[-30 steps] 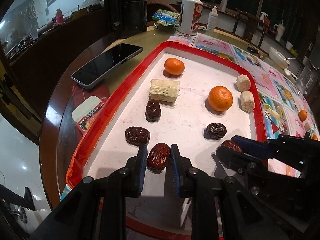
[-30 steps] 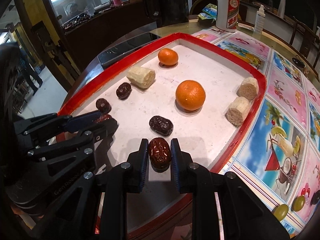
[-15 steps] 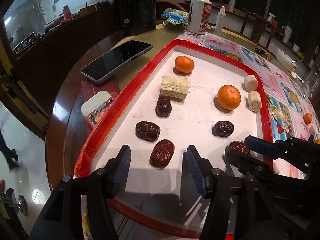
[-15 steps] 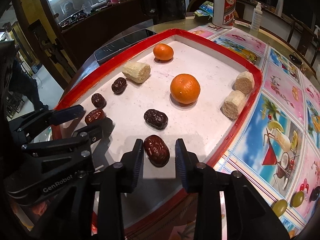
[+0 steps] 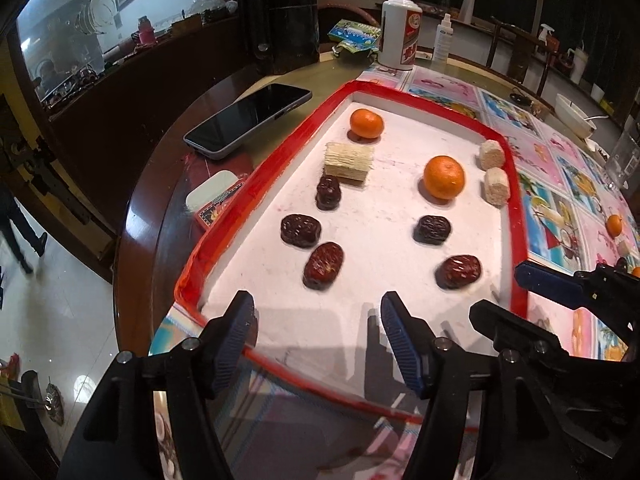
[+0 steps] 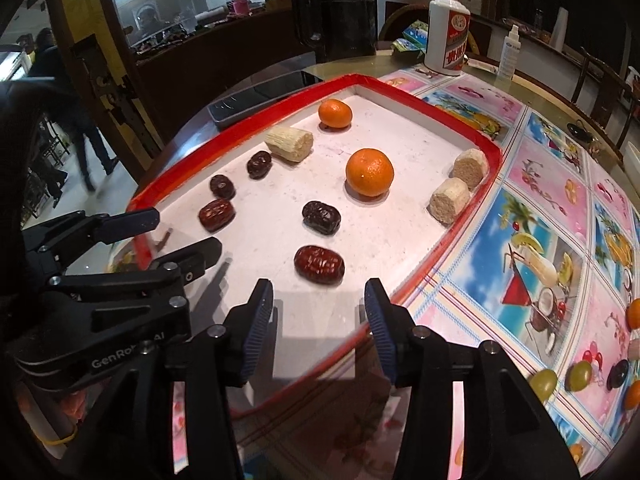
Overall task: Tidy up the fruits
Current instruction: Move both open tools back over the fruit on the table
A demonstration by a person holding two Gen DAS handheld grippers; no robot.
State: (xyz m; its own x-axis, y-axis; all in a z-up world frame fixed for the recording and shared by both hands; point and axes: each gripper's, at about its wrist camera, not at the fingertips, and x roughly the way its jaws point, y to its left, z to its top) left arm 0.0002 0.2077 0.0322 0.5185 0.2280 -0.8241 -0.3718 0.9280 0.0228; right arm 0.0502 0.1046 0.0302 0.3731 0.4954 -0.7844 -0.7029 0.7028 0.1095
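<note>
Red-rimmed and white inside, the tray [image 5: 256, 184] on the table [image 5: 144, 248] carries all the fruit: three dates down its left side, two down its right, two mandarins and three pale cut stalk pieces farther back. Left gripper [image 5: 316, 326] hangs at the near edge, fingers spread wide and holding nothing, with a reddish date [image 5: 323, 266] lying free just ahead of the gap. Right gripper [image 6: 319, 306] is likewise wide open and empty, a second reddish date [image 6: 319, 265] resting on the tray just in front of it. Both dates look set down, so the placing step seems finished. Next, each gripper would need to clear the tray and find fruit lying outside it, perhaps the small orange [image 5: 614, 225] on the patterned cloth to the right.
</note>
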